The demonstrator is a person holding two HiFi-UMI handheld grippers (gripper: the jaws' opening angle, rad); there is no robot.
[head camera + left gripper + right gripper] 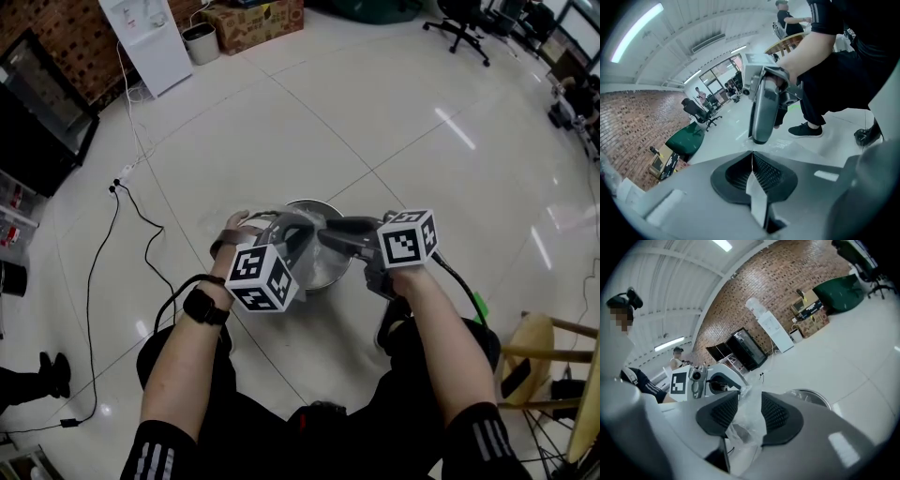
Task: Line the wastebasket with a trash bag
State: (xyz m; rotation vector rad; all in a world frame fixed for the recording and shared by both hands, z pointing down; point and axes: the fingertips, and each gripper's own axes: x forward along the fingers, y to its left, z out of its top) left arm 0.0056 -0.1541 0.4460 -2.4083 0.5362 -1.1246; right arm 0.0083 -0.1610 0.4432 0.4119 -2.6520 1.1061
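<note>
Glossy floor (pixel 394 122), steel wastebasket (pixel 323 270) below — left hand-held gripper (pixel 752 161) pinches the trash bag (pixel 757 199) above it, right hand-held gripper (pixel 750 398) gapes loosely around it; I fear the film slips free there.

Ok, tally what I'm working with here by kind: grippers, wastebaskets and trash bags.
Grippers: 2, the left gripper and the right gripper
Metal wastebasket: 1
Clear trash bag: 1
Total: 4
</note>
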